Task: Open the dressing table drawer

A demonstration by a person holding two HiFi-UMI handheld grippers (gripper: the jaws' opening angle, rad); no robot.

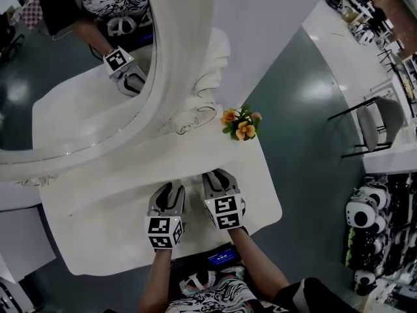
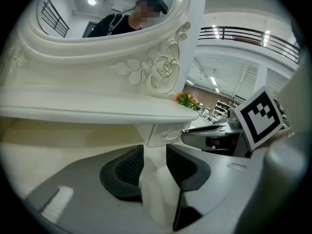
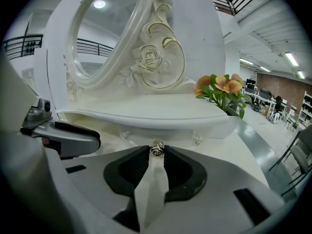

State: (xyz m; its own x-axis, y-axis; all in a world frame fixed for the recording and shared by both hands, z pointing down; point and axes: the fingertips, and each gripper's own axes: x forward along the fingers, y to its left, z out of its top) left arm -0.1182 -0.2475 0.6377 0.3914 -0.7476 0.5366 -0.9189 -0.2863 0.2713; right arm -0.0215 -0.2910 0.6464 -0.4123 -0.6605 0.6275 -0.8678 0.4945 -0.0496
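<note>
The white dressing table (image 1: 98, 207) has a low row of small drawers under its upper shelf (image 3: 146, 112). In the right gripper view a small round metal drawer knob (image 3: 157, 148) sits between the tips of my right gripper (image 3: 156, 155), and both pads touch it. The drawer front (image 3: 165, 133) lies just behind the knob. The head view shows the right gripper (image 1: 218, 175) reaching toward the shelf. My left gripper (image 1: 169, 189) hovers beside it over the tabletop, its jaws (image 2: 155, 152) apart with nothing between them.
An oval mirror (image 1: 65, 64) in a carved white frame stands behind the shelf. Orange flowers (image 1: 240, 124) sit at the shelf's right end. Two more knobs (image 3: 198, 141) flank the gripped one. A chair (image 1: 378, 126) and panda toys (image 1: 365, 214) stand off to the right.
</note>
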